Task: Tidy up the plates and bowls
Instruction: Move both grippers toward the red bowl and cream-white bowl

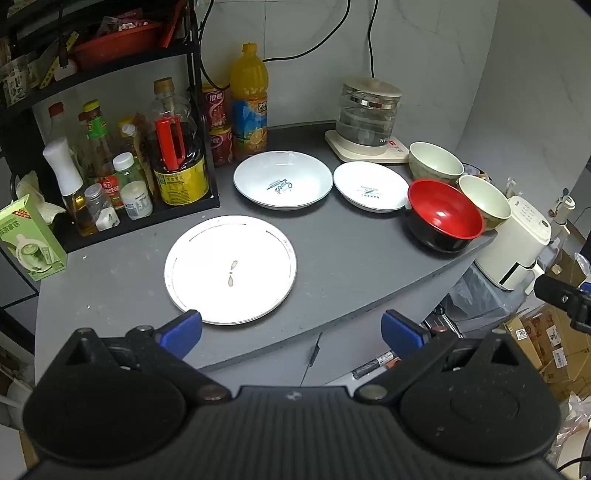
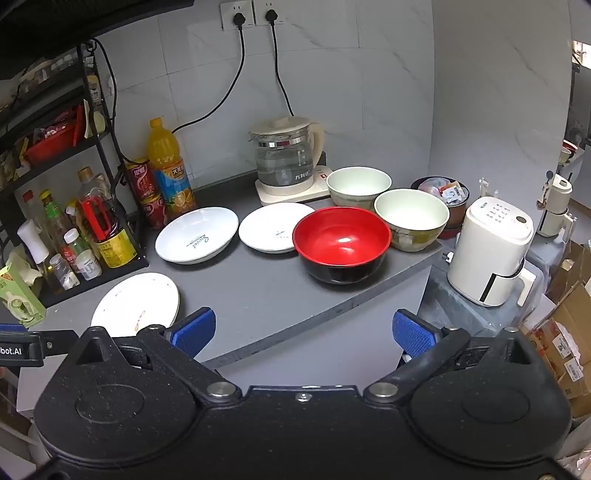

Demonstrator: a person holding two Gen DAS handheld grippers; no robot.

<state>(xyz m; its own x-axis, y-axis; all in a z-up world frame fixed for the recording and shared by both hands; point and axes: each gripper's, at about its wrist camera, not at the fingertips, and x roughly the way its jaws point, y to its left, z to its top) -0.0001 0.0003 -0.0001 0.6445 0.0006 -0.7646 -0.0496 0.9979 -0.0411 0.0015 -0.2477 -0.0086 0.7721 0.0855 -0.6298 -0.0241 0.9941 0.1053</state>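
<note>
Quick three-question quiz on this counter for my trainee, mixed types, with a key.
1. True or false: the left gripper already holds the flat white plate.
2. How many bowls stand on the grey counter: A two, B three, C five?
3. Fill in: the red and black bowl touches the small white dish and a ____ bowl.

Key: 1 false, both it and the right gripper are open and empty; 2 B; 3 cream.

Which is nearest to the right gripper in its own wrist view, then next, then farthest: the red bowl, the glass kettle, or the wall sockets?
From the open right gripper:
1. Red bowl, just ahead, near the counter's front edge.
2. Glass kettle, behind the bowls, at the back of the counter.
3. Wall sockets, high on the wall.
</note>
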